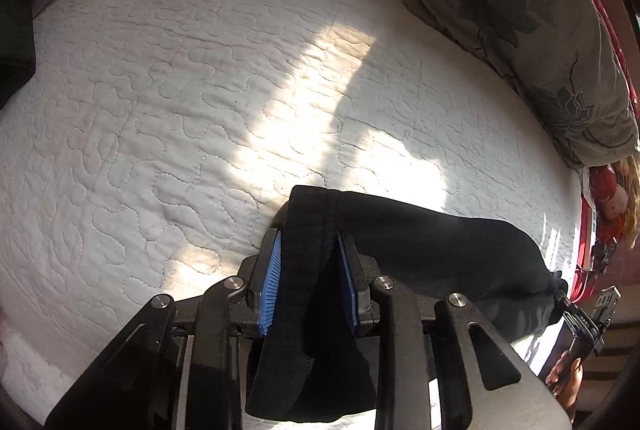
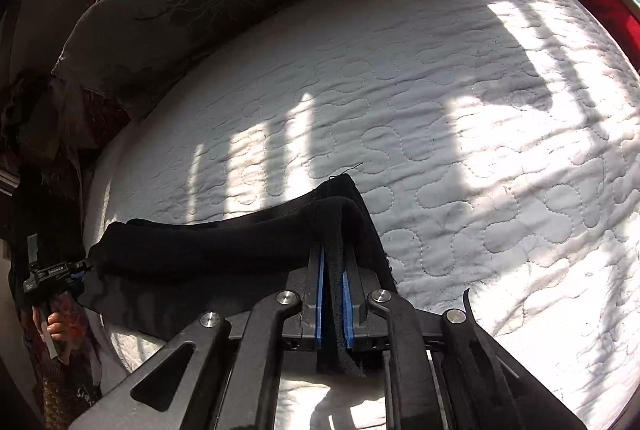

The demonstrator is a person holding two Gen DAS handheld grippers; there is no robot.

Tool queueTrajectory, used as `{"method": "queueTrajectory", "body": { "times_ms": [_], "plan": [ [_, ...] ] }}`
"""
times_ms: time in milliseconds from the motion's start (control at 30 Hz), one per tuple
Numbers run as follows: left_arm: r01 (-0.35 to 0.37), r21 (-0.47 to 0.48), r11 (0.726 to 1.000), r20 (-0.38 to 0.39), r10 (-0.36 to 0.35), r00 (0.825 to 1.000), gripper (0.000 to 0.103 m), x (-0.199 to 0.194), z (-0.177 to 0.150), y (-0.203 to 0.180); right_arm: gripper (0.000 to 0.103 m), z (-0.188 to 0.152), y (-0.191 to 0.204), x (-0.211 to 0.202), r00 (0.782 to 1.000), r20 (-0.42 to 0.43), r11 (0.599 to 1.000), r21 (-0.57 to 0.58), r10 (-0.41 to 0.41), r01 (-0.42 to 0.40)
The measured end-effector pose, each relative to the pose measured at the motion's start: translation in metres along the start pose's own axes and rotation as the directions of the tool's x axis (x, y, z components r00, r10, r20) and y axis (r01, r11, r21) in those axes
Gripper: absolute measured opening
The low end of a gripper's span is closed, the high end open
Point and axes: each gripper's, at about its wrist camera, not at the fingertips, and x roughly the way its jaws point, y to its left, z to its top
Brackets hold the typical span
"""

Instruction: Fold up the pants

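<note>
Left wrist view: left claw point(image 1: 308, 250) clamped on one end of the black pants point(image 1: 440, 250); right claw point(image 2: 333, 270) clamped on the other end. Pants hang taut between the claws — long axis claw-to-claw, over the white bed point(image 1: 160, 90).

We find almost nothing legible. On the other gripper point(image 2: 52, 272), seen at the left edge of the right wrist view just beside the black pants point(image 2: 208, 246), a small white marking sits on the black body, too tiny to read. We make out no other lettering or numbers.
</note>
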Motion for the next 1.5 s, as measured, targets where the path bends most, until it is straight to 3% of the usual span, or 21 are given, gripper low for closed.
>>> {"method": "queueTrajectory", "body": {
  "times_ms": [33,100,167,200,267,300,467,567,733,900,933,1000,1067,1133,1233,1300,1333,1367,1400,1433,1500],
  "plan": [
    [0.02,-0.006,1.0,0.001,-0.02,1.0,0.026,-0.003,-0.001,0.002,0.013,-0.001,0.0,-0.005,1.0,0.003,1.0,0.007,0.022,-0.022],
    [0.069,-0.005,0.998,-0.014,-0.069,0.998,0.027,-0.012,-0.001,0.008,0.029,0.0,0.001,-0.021,1.0,0.021,0.999,0.034,0.016,-0.017],
    [0.093,-0.001,0.996,-0.011,-0.093,0.996,0.029,-0.024,0.002,0.013,0.03,0.005,0.011,-0.044,0.995,0.095,1.0,0.004,0.001,-0.002],
    [0.111,-0.001,0.994,-0.006,-0.111,0.994,0.033,-0.029,0.003,0.014,0.034,0.01,0.023,-0.054,0.991,0.131,0.999,-0.036,0.011,-0.006],
    [0.148,-0.005,0.989,0.0,-0.148,0.989,0.057,-0.035,0.008,0.015,0.045,0.022,0.054,-0.063,0.984,0.157,0.99,-0.128,0.078,-0.058],
    [0.15,-0.005,0.989,-0.004,-0.15,0.989,0.059,-0.035,0.01,0.014,0.049,0.029,0.073,-0.059,0.982,0.14,0.98,-0.171,0.123,-0.098],
    [0.122,0.03,0.992,-0.107,-0.118,0.987,0.059,-0.008,0.021,-0.004,0.049,0.054,0.18,0.018,0.952,-0.113,0.904,-0.298,0.286,-0.307],
    [0.129,0.049,0.99,-0.142,-0.121,0.982,0.059,0.001,0.023,-0.009,0.043,0.061,0.238,0.076,0.928,-0.255,0.869,-0.35,0.27,-0.349],
    [0.159,0.103,0.982,-0.158,-0.141,0.977,0.06,0.002,0.026,-0.019,0.042,0.055,0.295,0.143,0.903,-0.406,0.82,-0.465,0.138,-0.334],
    [0.175,0.116,0.978,-0.174,-0.153,0.973,0.063,0.008,0.027,-0.021,0.045,0.037,0.305,0.165,0.835,-0.541,0.787,-0.472,0.097,-0.397],
    [0.183,0.117,0.976,-0.166,-0.162,0.973,0.063,0.005,0.026,-0.021,0.045,0.03,0.308,0.166,0.818,-0.568,0.773,-0.479,0.087,-0.416],
    [0.193,0.134,0.972,-0.151,-0.173,0.973,0.063,0.001,0.022,-0.023,0.044,0.013,0.318,0.16,0.834,-0.552,0.701,-0.586,0.024,-0.407],
    [0.193,0.151,0.969,-0.145,-0.171,0.975,0.063,-0.001,0.018,-0.024,0.044,0.004,0.323,0.152,0.82,-0.572,0.653,-0.611,0.026,-0.447],
    [0.187,0.159,0.969,-0.15,-0.163,0.975,0.064,0.001,0.017,-0.024,0.045,0.009,0.321,0.152,0.806,-0.589,0.674,-0.569,0.065,-0.47],
    [0.201,0.116,0.973,-0.162,-0.181,0.97,0.065,0.006,0.02,-0.017,0.043,0.022,0.309,0.165,0.789,-0.605,0.766,-0.453,0.111,-0.456],
    [0.203,0.087,0.975,-0.142,-0.19,0.971,0.064,0.002,0.019,-0.015,0.024,0.022,0.305,0.171,0.81,-0.58,0.794,-0.449,0.09,-0.41],
    [0.194,0.086,0.977,-0.12,-0.183,0.976,0.057,-0.002,0.018,-0.015,0.017,0.018,0.307,0.167,0.832,-0.552,0.779,-0.496,0.059,-0.384],
    [0.18,0.091,0.98,-0.096,-0.171,0.981,0.037,-0.009,0.017,-0.017,0.013,0.012,0.313,0.16,0.856,-0.516,0.742,-0.566,0.021,-0.359],
    [0.176,0.102,0.979,-0.073,-0.169,0.983,0.028,-0.017,0.016,-0.018,0.01,0.004,0.32,0.152,0.873,-0.487,0.704,-0.626,-0.018,-0.334],
    [0.169,0.114,0.979,-0.044,-0.165,0.985,0.023,-0.024,0.015,-0.02,0.009,-0.003,0.33,0.143,0.897,-0.436,0.66,-0.694,-0.066,-0.289],
    [0.088,0.153,0.984,0.017,-0.091,0.996,0.023,-0.03,0.013,-0.019,0.002,-0.007,0.348,0.119,0.952,-0.3,0.576,-0.79,-0.063,-0.211]
  ]
}}
